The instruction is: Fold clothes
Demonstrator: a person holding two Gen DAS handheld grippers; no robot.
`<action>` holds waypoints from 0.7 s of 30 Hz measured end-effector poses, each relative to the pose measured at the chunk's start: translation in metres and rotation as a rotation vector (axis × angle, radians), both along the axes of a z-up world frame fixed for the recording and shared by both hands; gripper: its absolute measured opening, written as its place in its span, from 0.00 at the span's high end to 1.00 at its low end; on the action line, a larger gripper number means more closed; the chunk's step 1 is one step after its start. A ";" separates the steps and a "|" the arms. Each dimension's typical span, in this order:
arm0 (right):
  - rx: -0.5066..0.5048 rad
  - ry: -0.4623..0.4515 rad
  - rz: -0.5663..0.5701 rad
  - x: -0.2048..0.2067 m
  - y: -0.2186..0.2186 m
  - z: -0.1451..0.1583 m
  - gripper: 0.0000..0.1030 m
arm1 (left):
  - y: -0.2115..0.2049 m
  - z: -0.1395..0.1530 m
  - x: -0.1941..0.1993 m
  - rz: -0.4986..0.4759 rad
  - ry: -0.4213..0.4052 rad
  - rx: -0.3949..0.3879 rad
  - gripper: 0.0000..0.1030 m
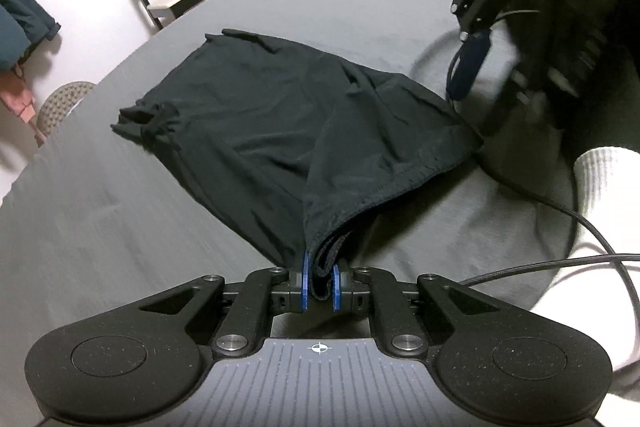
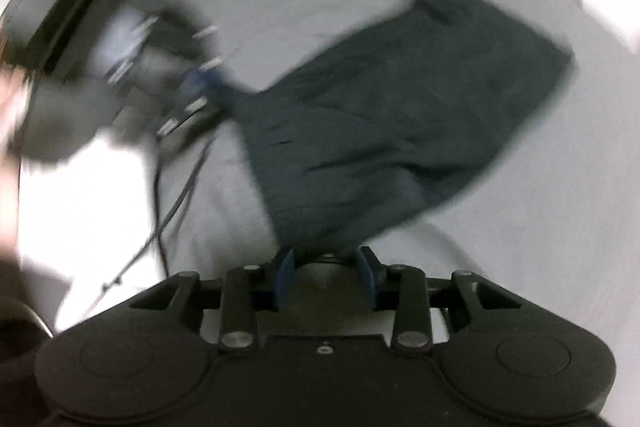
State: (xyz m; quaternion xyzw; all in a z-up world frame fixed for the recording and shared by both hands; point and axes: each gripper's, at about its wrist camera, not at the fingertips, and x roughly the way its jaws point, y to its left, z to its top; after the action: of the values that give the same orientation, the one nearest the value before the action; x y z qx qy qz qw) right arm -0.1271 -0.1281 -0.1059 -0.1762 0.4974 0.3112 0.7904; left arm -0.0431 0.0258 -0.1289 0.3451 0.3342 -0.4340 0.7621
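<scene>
The left gripper (image 1: 320, 285) is clamped on a bunched hem corner of the black shorts (image 1: 256, 131), lifting that edge off the grey table (image 1: 100, 227) while the rest of the cloth lies spread beyond it. The right gripper (image 2: 326, 273) stands with its blue pads apart — released, gripping nothing — just at the near edge of the shorts, though that view is badly blurred. A black cable (image 1: 592, 227) trails beside a white sleeve (image 1: 608, 195).
</scene>
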 end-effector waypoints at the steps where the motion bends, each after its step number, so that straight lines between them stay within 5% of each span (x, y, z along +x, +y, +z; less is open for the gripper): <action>1: 0.001 0.001 -0.018 -0.001 0.004 -0.003 0.65 | 0.000 -0.001 -0.002 -0.001 -0.001 -0.002 0.90; 6: 0.082 0.044 -0.210 0.014 -0.002 -0.014 0.65 | -0.003 -0.003 -0.010 -0.026 -0.039 0.026 0.90; 9: 0.075 0.029 -0.222 0.016 -0.012 -0.011 0.88 | -0.005 -0.003 -0.012 -0.042 -0.061 0.043 0.90; 21: -0.030 -0.306 -0.099 0.013 -0.009 0.035 0.89 | -0.026 0.005 -0.026 -0.152 -0.227 0.136 0.90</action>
State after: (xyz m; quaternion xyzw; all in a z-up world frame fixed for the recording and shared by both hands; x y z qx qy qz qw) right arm -0.1141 -0.1367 -0.0707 -0.2085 0.3837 0.2341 0.8686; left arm -0.0696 -0.0002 -0.1237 0.4670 0.2471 -0.4251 0.7349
